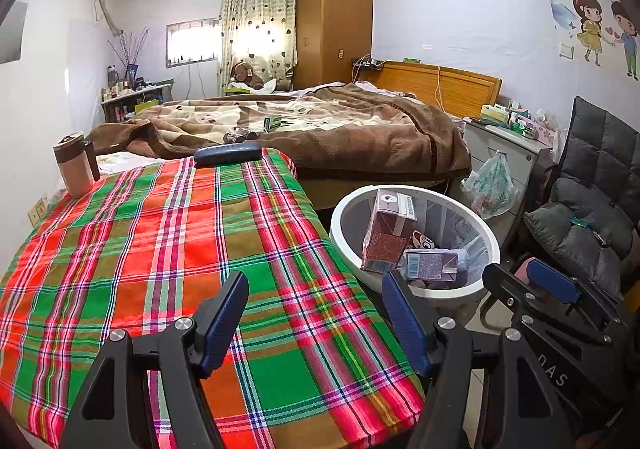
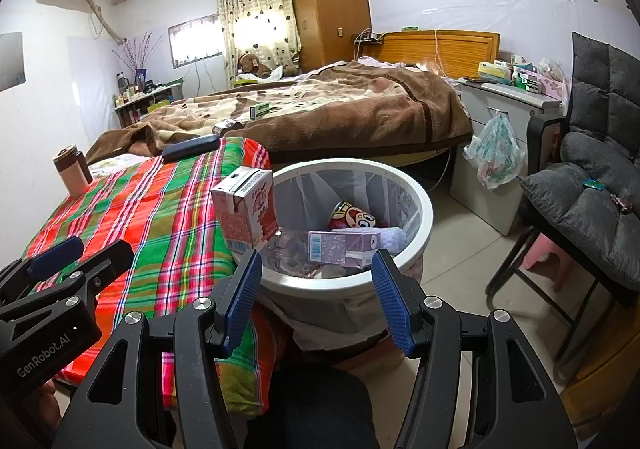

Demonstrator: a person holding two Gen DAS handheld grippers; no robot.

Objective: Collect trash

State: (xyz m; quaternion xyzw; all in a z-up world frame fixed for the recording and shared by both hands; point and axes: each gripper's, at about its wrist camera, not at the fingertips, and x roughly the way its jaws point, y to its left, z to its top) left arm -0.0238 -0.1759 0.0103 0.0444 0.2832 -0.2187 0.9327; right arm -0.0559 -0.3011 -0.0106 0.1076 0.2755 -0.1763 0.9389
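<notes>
A white round trash bin (image 1: 493, 237) (image 2: 426, 205) stands on the floor at the right edge of the plaid-covered table (image 1: 160, 249) (image 2: 160, 217). A red-and-white drink carton (image 2: 246, 209) (image 1: 386, 229) is in the air just over the bin's left rim, free of both grippers. In the bin lie a purple carton (image 2: 344, 247) (image 1: 430, 265) and a red cartoon wrapper (image 2: 352, 217). My left gripper (image 1: 316, 317) is open and empty over the table's near right part. My right gripper (image 2: 316, 293) is open and empty just before the bin's near rim.
A brown-lidded cup (image 1: 74, 165) and a dark case (image 1: 228, 153) sit on the table's far side. A bed with a brown blanket (image 1: 320, 125) lies beyond. A grey cushioned chair (image 2: 592, 185), a cabinet and a hanging plastic bag (image 2: 494, 153) are on the right.
</notes>
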